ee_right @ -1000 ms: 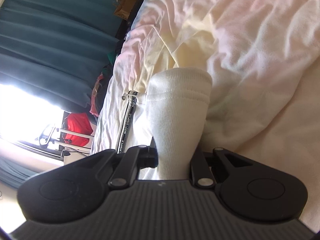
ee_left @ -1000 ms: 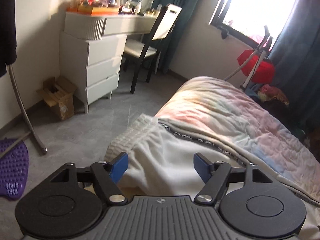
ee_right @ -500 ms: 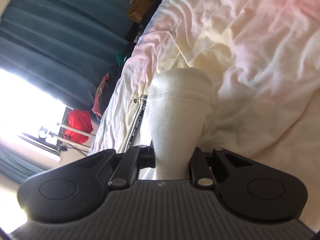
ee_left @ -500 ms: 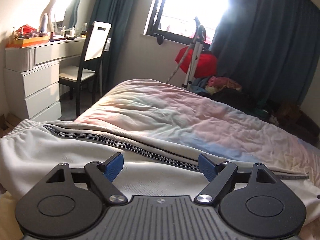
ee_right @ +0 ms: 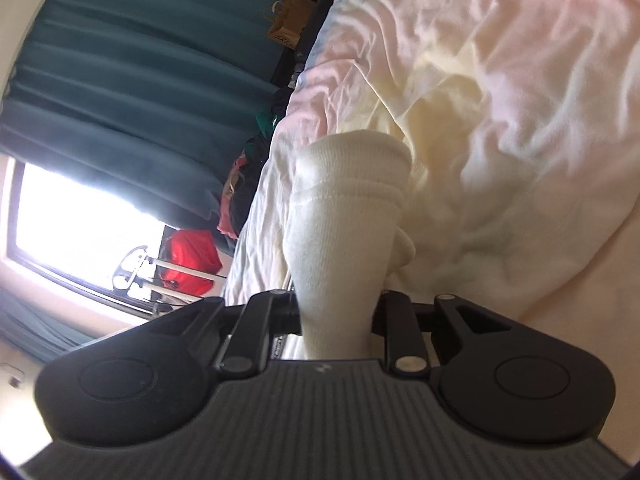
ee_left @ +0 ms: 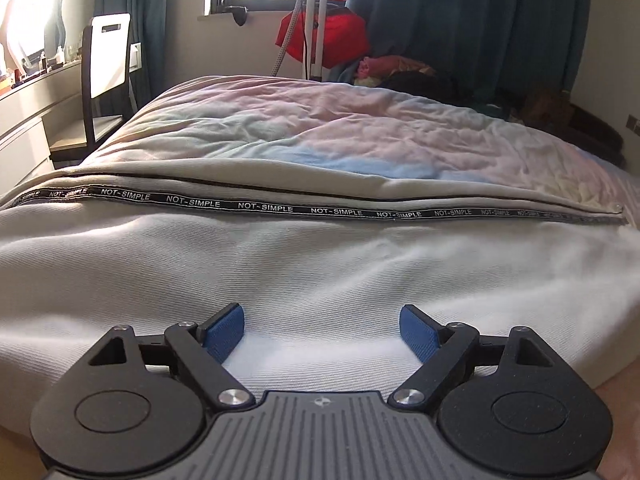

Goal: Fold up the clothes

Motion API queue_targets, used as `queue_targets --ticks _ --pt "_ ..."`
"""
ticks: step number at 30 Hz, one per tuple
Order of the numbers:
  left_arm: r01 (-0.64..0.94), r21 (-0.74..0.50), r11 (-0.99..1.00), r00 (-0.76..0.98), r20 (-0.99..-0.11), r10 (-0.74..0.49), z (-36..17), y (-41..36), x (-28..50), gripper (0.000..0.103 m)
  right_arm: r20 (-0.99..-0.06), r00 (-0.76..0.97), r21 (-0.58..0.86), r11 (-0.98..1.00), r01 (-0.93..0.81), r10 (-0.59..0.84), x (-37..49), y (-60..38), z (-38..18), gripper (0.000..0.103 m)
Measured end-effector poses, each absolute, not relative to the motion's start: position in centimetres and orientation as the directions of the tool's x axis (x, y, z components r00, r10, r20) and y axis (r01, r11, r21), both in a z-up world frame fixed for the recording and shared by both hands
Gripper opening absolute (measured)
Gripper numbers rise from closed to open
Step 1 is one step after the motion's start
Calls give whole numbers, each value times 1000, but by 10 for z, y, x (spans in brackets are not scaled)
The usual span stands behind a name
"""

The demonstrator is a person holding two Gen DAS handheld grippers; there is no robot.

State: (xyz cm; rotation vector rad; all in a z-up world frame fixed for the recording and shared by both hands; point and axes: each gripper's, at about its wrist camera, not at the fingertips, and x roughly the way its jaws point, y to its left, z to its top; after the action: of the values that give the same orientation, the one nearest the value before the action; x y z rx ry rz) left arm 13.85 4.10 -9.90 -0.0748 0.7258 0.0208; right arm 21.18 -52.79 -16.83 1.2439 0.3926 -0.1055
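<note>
Bedroom, pastel quilt [ee_left: 360,136] on the bed, white garment [ee_left: 320,272] spread across its near edge.

My left gripper [ee_left: 322,330] hangs just over the white garment with its blue pads [ee_left: 222,330] spread wide, still widening a moment ago, nothing between them; the cloth lies directly under and ahead of the fingers, and its black lettered tape [ee_left: 320,210] (it reads NOT-SIMPLE) runs crosswise farther out. My right gripper [ee_right: 340,312] has the garment's ribbed cuff [ee_right: 352,188] standing up between its fingers; the jaws have just been loosening, and I cannot tell whether the pads still press the fabric. Teal curtains [ee_right: 132,80] and a bright window [ee_right: 80,216] sit behind.
</note>
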Motion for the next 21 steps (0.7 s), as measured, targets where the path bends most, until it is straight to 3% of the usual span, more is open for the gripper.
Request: queue_targets --ticks 2,4,11,17,21 --pt "-42 -66 997 748 -663 -13 -100 43 139 88 -331 931 910 314 272 153 215 -527 -171 66" --pt "-41 -62 997 751 -660 -10 -100 43 138 89 -325 930 915 307 262 173 219 -527 -175 74" --pt "-43 -46 998 761 -649 3 -101 41 135 89 -319 929 929 254 268 186 223 -527 -185 73" --pt "-48 -43 998 764 -645 9 -102 40 133 89 -150 977 956 273 104 153 216 -525 -161 74" --pt "-47 -41 998 764 -645 9 -101 40 133 89 -222 965 948 263 181 136 220 -526 -169 73"
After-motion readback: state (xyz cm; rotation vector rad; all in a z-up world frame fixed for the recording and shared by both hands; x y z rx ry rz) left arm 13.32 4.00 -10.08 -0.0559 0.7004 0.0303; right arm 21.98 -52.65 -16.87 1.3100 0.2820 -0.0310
